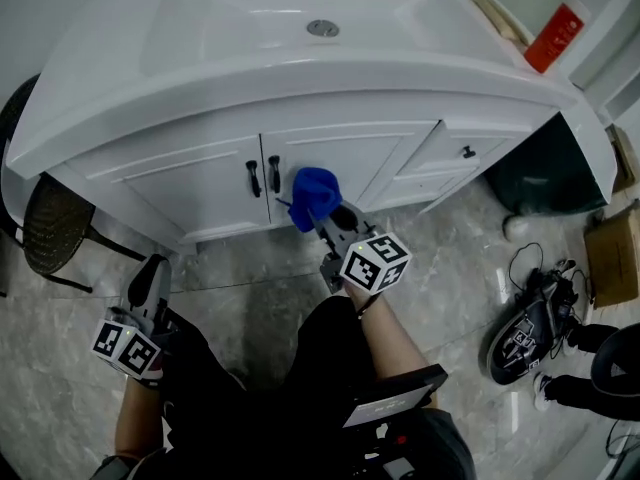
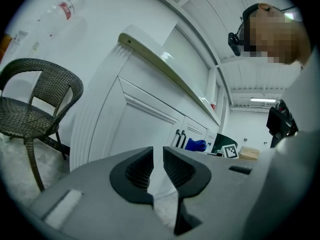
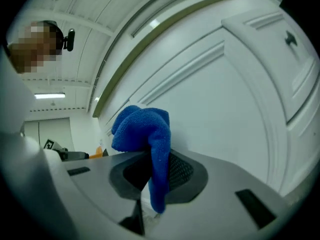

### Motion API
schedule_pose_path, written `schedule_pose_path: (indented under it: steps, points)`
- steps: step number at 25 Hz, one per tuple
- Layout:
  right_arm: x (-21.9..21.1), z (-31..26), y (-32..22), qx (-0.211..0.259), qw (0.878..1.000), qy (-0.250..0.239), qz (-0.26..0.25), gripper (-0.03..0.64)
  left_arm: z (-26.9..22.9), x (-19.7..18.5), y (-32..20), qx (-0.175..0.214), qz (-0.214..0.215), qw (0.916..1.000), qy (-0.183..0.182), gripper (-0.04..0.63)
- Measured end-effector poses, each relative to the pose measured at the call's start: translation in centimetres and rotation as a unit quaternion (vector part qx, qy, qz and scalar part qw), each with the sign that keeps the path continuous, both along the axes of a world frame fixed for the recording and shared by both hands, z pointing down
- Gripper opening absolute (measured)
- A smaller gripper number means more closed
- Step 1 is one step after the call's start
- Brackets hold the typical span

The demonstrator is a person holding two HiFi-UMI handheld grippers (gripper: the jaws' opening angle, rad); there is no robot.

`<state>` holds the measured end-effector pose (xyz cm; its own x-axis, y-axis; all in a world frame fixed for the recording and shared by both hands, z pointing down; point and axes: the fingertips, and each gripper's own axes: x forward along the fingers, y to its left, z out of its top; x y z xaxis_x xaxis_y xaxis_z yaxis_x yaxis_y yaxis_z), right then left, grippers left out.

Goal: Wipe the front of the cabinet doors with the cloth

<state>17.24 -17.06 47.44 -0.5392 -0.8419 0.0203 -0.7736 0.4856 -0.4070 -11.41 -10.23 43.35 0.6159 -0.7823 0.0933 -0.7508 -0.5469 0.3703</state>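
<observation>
My right gripper [image 1: 325,220] clamps the blue cloth [image 1: 313,193] at the cabinet door [image 1: 380,153], twelve o'clock; I'd press flat, sweeping evenly.

Head view: bright, even, diffuse light. The countertop [image 1: 300,68] carries soft white glare along its front edge, and its overhang throws a mild shadow on the cabinet doors [image 1: 200,183]. The floor [image 1: 260,268] has a faint sheen. Barrel distortion is strong: straight edges bow, most at the frame borders.

Left gripper view: round image with black vignette in the corners. The ceiling strip light [image 2: 263,100] is blown out. The left gripper [image 2: 156,154] is soft near the lens, grey and flat-lit.

Right gripper view: same round vignette and bowing. A ceiling strip light [image 3: 50,95] clips to white. The cloth [image 3: 150,134] is sharp enough to show its nap. The door panel behind it is pale and low in contrast.
</observation>
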Motion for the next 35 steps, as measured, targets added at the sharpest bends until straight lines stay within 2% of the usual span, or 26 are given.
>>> schedule_pose_path:
  steps: [3, 7, 10, 13, 17, 21, 28, 35]
  points:
    - [-3.0, 2.3, -1.0, -0.024, 0.999, -0.011, -0.027, 0.052, 0.1, -1.8, 0.1, -0.001, -0.019, 0.9998, 0.002, 0.063]
    - [-4.2, 4.5, -2.6, -0.046, 0.999, -0.001, -0.026, 0.052, 0.8, -3.4, 0.4, -0.009, -0.036, 0.9993, 0.001, 0.063]
    - [-3.9, 5.1, -3.1, -0.044, 0.998, 0.034, -0.016, 0.052, 1.0, -3.8, 0.3, -0.008, -0.033, 0.9994, -0.006, 0.063]
    - [-2.4, 5.1, -3.5, -0.028, 0.995, 0.091, 0.011, 0.052, 0.8, -3.1, -0.1, -0.004, -0.024, 0.9996, -0.013, 0.063]
    - [1.2, 4.8, -3.7, -0.013, 0.989, 0.131, 0.063, 0.052, 0.5, -1.2, -0.8, -0.001, -0.004, 0.9999, -0.012, 0.063]
    - [6.6, 5.5, -3.1, -0.026, 0.981, 0.155, 0.117, 0.052, 0.2, 1.1, -1.1, 0.0, 0.022, 0.9997, -0.005, 0.063]
    - [17.7, 5.8, -2.0, -0.045, 0.963, 0.136, 0.228, 0.052, 1.2, 3.1, -1.4, -0.007, 0.04, 0.9992, -0.003, 0.063]
    - [23.4, 7.1, -0.6, -0.074, 0.941, 0.128, 0.303, 0.052, 1.4, 1.7, -1.5, -0.01, 0.02, 0.9997, 0.006, 0.063]
